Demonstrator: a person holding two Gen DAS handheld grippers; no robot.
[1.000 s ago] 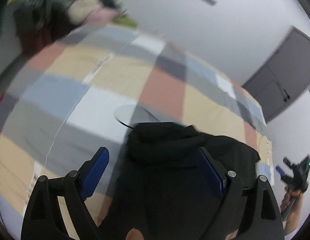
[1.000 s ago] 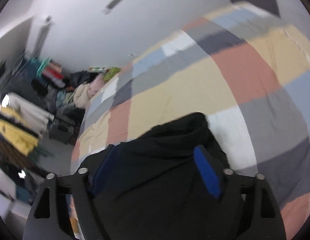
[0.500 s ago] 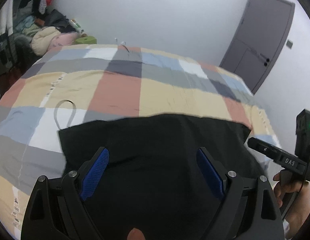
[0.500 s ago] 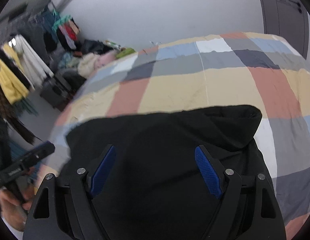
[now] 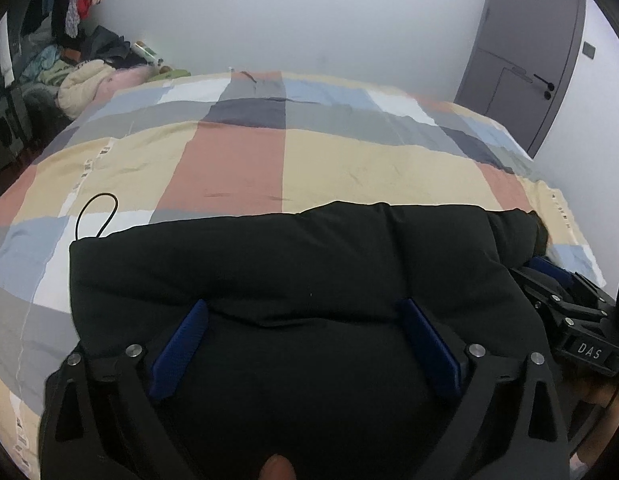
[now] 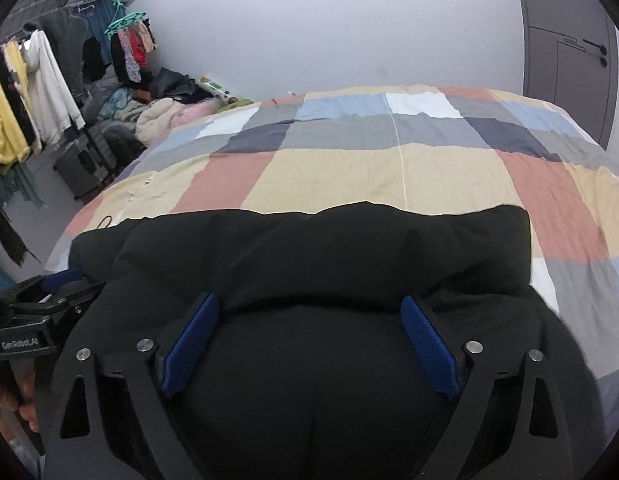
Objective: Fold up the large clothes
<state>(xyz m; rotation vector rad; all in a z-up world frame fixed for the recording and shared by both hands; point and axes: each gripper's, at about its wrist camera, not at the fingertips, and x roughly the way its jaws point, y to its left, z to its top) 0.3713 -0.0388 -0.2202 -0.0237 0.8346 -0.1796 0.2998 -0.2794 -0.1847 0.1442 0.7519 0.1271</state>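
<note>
- Black garment [image 5: 301, 256] fills the lower half of the left wrist view, spread wide across a patchwork bedspread [image 5: 229, 160]; its far edge is a thick rolled fold running from centre left to centre right of the frame.
- Left gripper [image 5: 303, 312] sits at the bottom centre of that view with its jaws spread wide, blue pads [image 5: 179, 350] well apart; black cloth bulges up between them and over the tips, but the pads do not pinch it.
- Right gripper [image 6: 309, 308] looks much the same at the bottom centre of its own view: jaws set wide, blue pads [image 6: 427, 350] far apart, the garment [image 6: 309, 248] heaped between them and hiding the fingertips; no pinch on the cloth shows.
- At the right edge of the left wrist view the right gripper [image 5: 565, 300] lies against the garment's side; at the left edge of the right wrist view the left gripper [image 6: 49, 288] does likewise.
- A thin black cord loop [image 5: 97, 214] lies on the bedspread at centre left, just past the garment's left corner.
- Hanging clothes [image 6: 25, 92] and a pile of laundry [image 6: 161, 114] crowd the upper left of the right wrist view; a grey door [image 5: 529, 52] stands at upper right in the left wrist view.
</note>
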